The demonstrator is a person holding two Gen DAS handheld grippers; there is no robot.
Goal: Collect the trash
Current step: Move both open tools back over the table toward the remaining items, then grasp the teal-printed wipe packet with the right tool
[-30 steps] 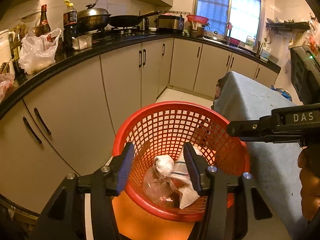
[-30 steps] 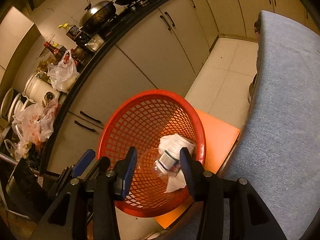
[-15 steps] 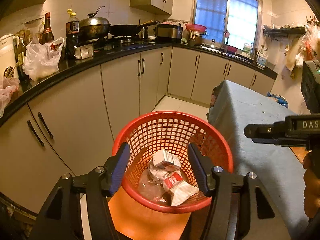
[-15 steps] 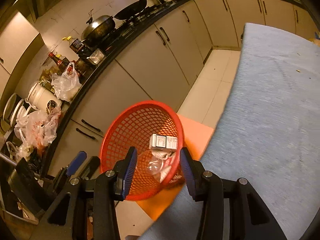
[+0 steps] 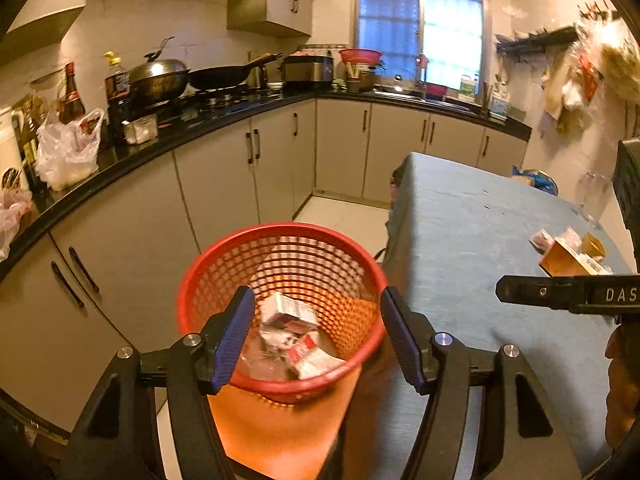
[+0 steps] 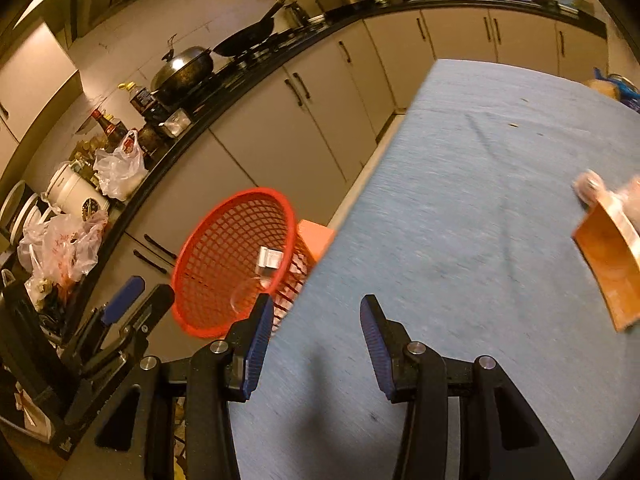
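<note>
A red mesh basket (image 5: 224,268) stands on an orange stool (image 5: 276,432) beside the blue-covered table (image 5: 472,240). It holds a small white carton (image 5: 288,310), crumpled paper and a clear plastic piece. My left gripper (image 5: 318,334) is open and empty, above and in front of the basket. My right gripper (image 6: 316,334) is open and empty over the table's near left edge; the basket (image 6: 224,256) is to its left. An orange-brown carton (image 6: 608,264) and blurred wrappers lie on the table at the right; they also show in the left wrist view (image 5: 564,256).
A black countertop (image 5: 160,148) with woks, bottles and plastic bags curves along the left over grey cabinets (image 5: 224,192). The floor (image 5: 344,220) lies between cabinets and table. The right gripper's body (image 5: 568,294) shows at the left view's right edge.
Both grippers pulled back and up from the basket. The right gripper swung right over the table, bringing the carton and wrappers into view. The trash has settled in the basket.
</note>
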